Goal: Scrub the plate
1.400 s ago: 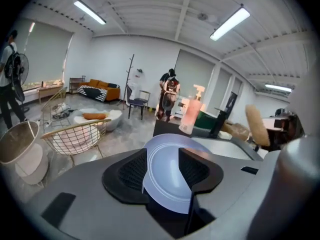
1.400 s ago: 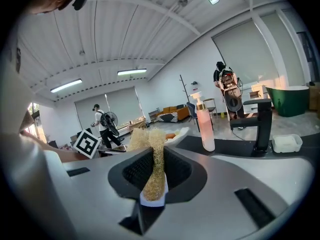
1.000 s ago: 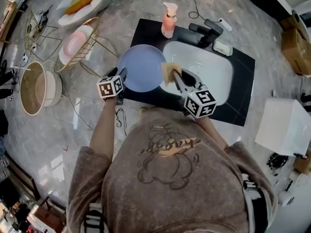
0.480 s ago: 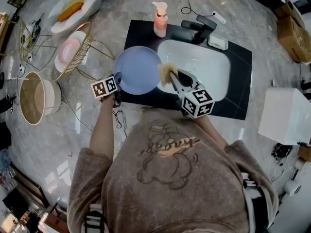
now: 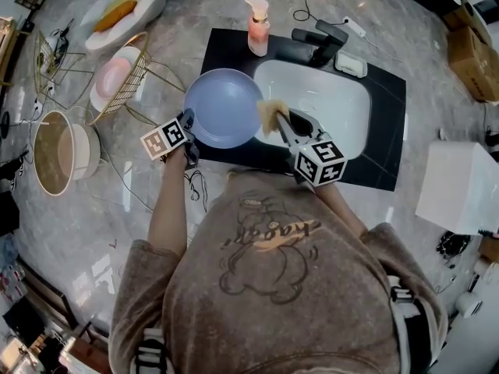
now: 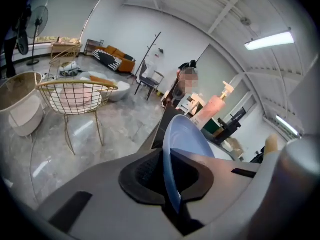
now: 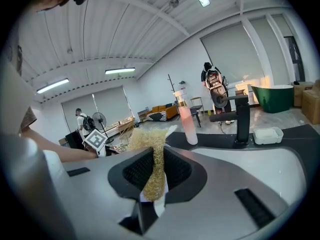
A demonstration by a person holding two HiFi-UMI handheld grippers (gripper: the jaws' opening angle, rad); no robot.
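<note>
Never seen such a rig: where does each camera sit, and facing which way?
Head view: on the person's head, facing down at the sink; shoulders, arms show.
Left gripper view: on the left gripper, along jaws just closed on the plate.
Right gripper view: on the right gripper, along jaws holding the scrubber; forearm shows.
Both gripper views show the soap bottle.

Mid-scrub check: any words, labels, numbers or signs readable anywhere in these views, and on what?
Nothing reads cleanly.
Sweatshirt: cursive print by a bear drawing, too distorted to read.
Marker cubes: square black-and-white patterns, no letters.
Soap bottle: no legible label.
</note>
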